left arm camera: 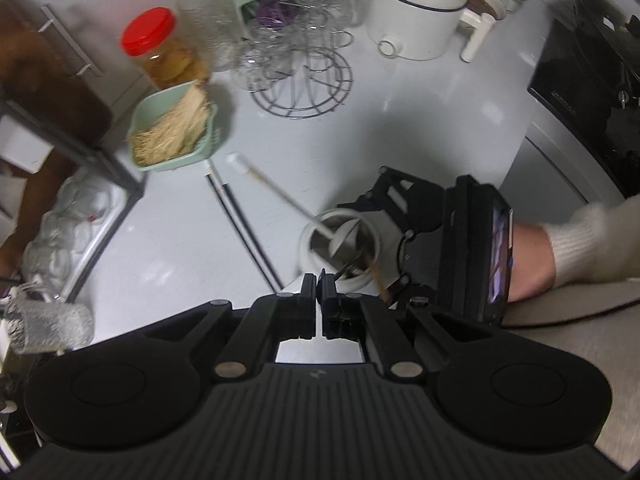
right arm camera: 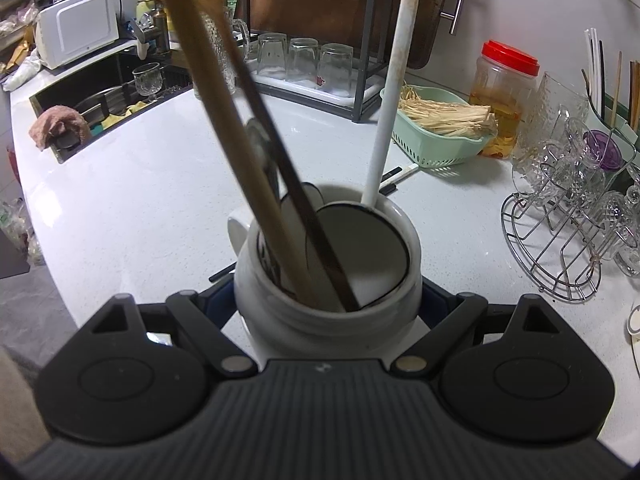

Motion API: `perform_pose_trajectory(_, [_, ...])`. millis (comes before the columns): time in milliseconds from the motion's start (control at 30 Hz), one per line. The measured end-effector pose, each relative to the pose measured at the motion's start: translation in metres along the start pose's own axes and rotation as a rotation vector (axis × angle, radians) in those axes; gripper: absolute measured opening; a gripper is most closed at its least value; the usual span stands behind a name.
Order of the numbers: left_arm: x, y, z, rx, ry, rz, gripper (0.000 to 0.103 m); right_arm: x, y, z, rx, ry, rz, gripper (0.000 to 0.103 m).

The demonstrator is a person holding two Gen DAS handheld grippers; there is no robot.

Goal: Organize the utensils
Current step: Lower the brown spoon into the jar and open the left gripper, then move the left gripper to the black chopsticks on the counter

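Glossy white ceramic utensil jar [right arm camera: 326,320], matt wooden handle [right arm camera: 240,160], chrome wire rack [right arm camera: 552,256], speckled polished worktop [right arm camera: 140,208]

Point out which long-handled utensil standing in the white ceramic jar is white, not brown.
The white-handled ladle, leaning at the jar's far right rim. The two other long handles, a light wooden one and a thin dark brown one, are brown and lean left.

White speckled tabletop [right arm camera: 160,184] with a black sink [right arm camera: 92,96] set into its far left part. Standing directly on it: a white ceramic utensil crock [right arm camera: 320,320] near the front edge; a pale green basket [right arm camera: 436,152] of straw-coloured strands; a red-lidded jar [right arm camera: 502,96] just beside the basket; a wire glass rack [right arm camera: 560,248] toward the right edge; dark chopsticks [left arm camera: 240,224] lying flat; a white cooker [left arm camera: 416,12] at the back.
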State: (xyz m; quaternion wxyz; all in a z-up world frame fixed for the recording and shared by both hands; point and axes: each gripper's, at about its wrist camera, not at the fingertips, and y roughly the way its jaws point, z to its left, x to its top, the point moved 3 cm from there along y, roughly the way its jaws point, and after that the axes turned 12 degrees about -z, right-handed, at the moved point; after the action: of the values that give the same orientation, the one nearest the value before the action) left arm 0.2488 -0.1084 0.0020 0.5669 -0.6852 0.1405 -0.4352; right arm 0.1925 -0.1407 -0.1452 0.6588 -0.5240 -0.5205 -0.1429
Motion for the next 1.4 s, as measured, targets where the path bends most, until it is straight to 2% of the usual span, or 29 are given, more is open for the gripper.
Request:
perform_pose_trajectory(167, [0.007,0.013,-0.01,-0.035,0.026,0.003,0.004,0.0,0.0,0.001,-0.003,0.004,-0.003,0.092])
perform_pose_trajectory(333, [0.014,0.003,0.003,-0.033,0.003,-0.047,0.004,-0.001,-0.001,-0.002,-0.026,0.017,-0.006,0.092])
perform_pose_trajectory(433, [0.016,-0.006,0.02,-0.028,-0.056,-0.092,0.004,-0.001,-0.001,-0.006,-0.049,0.034,-0.006,0.092])
perform_pose_trajectory(600, [0.008,-0.026,0.05,-0.008,-0.188,-0.223,0.004,-0.003,-0.002,-0.014,-0.077,0.056,-0.002,0.092])
perform_pose_trajectory(700, [-0.009,-0.023,0.074,-0.003,-0.322,-0.282,0.004,-0.005,-0.005,-0.021,-0.105,0.074,0.005,0.092])
perform_pose_trajectory(833, [-0.039,0.01,0.095,0.021,-0.435,-0.321,0.004,-0.009,-0.009,-0.032,-0.132,0.091,0.012,0.092])
perform_pose_trajectory(900, [-0.058,0.037,0.103,0.02,-0.512,-0.334,0.004,-0.01,-0.011,-0.037,-0.143,0.095,0.012,0.092])
perform_pose_trajectory(967, [-0.075,0.068,0.108,-0.013,-0.58,-0.346,0.004,-0.011,-0.012,-0.039,-0.156,0.106,0.012,0.092])
perform_pose_trajectory(1033, [-0.091,0.102,0.111,-0.002,-0.646,-0.333,0.004,-0.011,-0.012,-0.038,-0.161,0.105,0.015,0.092])
perform_pose_trajectory(1100, [-0.101,0.128,0.107,0.021,-0.662,-0.324,0.004,-0.01,-0.012,-0.039,-0.155,0.105,0.019,0.092])
perform_pose_trajectory(1200, [-0.108,0.153,0.103,0.088,-0.635,-0.304,0.004,-0.009,-0.012,-0.041,-0.148,0.096,0.025,0.092])
perform_pose_trajectory(1400, [-0.107,0.177,0.104,0.147,-0.639,-0.333,0.004,-0.008,-0.011,-0.046,-0.113,0.075,0.044,0.092])
